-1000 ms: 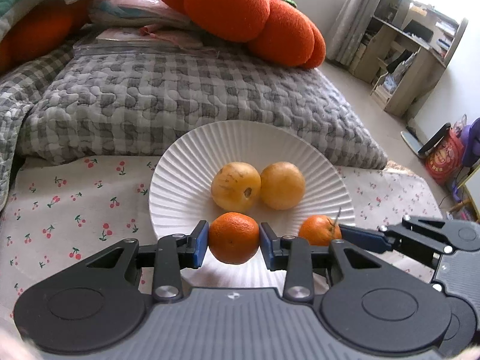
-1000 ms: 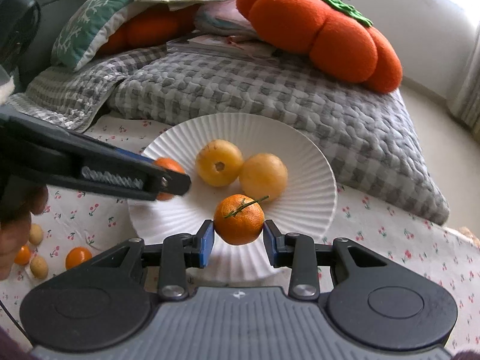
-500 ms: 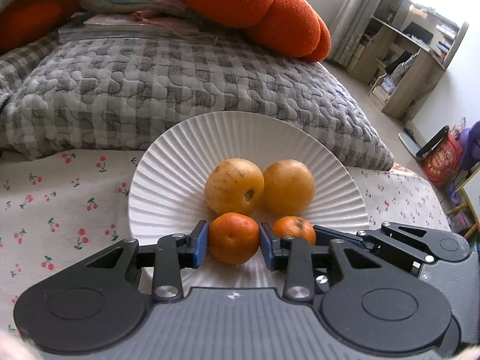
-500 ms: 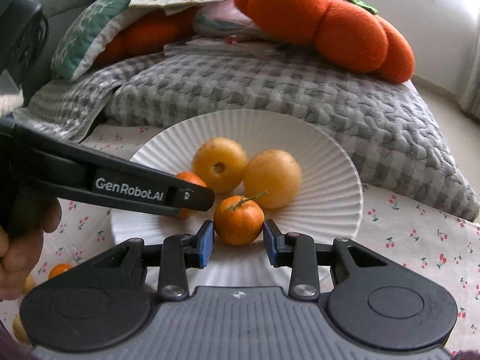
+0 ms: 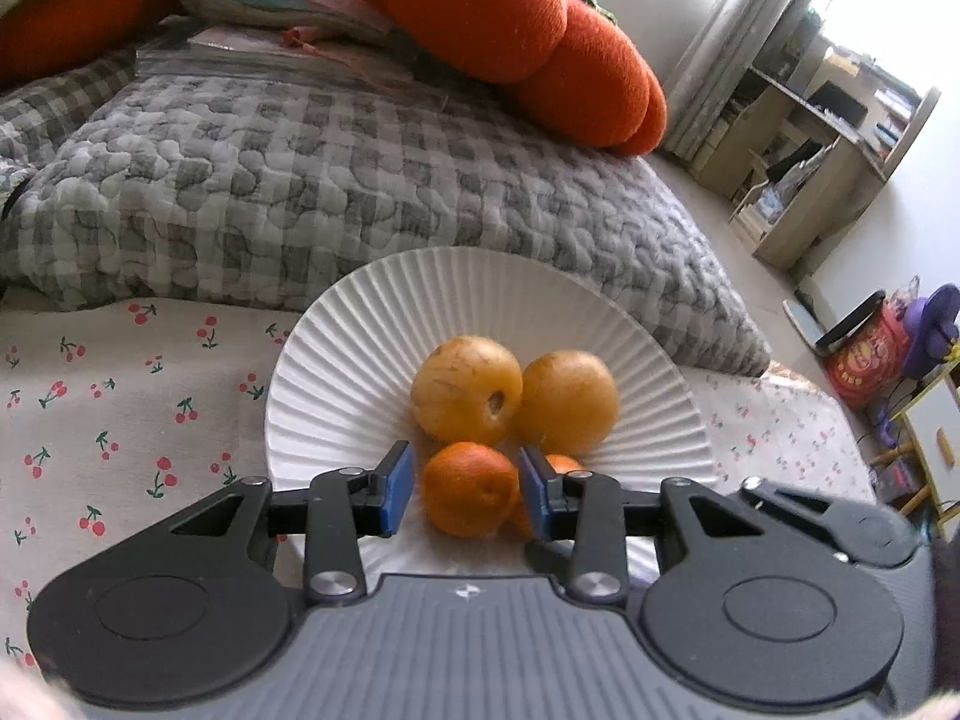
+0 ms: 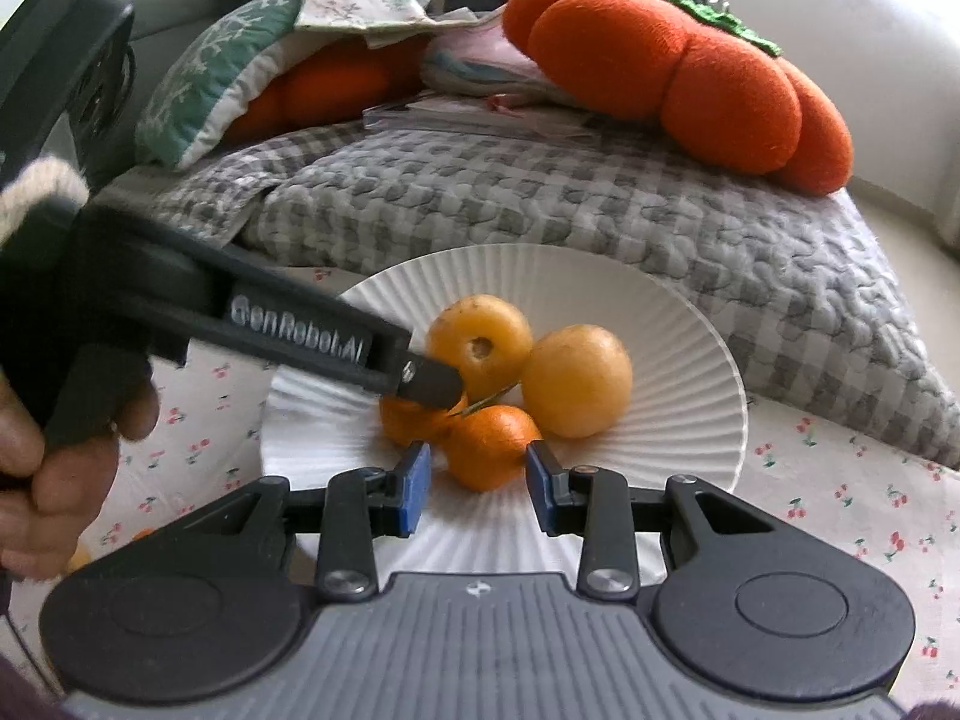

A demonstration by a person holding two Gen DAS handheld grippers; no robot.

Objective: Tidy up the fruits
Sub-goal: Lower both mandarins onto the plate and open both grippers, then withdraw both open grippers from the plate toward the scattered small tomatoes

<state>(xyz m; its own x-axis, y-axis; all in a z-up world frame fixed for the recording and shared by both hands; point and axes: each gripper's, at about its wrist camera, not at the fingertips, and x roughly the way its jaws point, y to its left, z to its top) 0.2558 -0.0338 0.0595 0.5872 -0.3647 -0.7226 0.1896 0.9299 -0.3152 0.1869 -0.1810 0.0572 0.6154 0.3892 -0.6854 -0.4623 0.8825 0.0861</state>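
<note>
Left tongs (image 5: 467,480): narrow, jaws just been opening. A mandarin (image 5: 471,489) sits btwn the pads, w/ a sliver of gap at the left pad and the right pad just beside it; not gripped.
Right tongs (image 6: 478,480): narrow. A stemmed mandarin (image 6: 492,447) sits btwn the tips, clear of the left pad and at the right pad; no squeeze seen.
Both mandarins: on the near part of the white ribbed plate (image 5: 360,360), touching each other, just in front of 2 yellow fruits (image 5: 465,399).
Plate: on a cherry-print sheet (image 5: 120,420).
</note>
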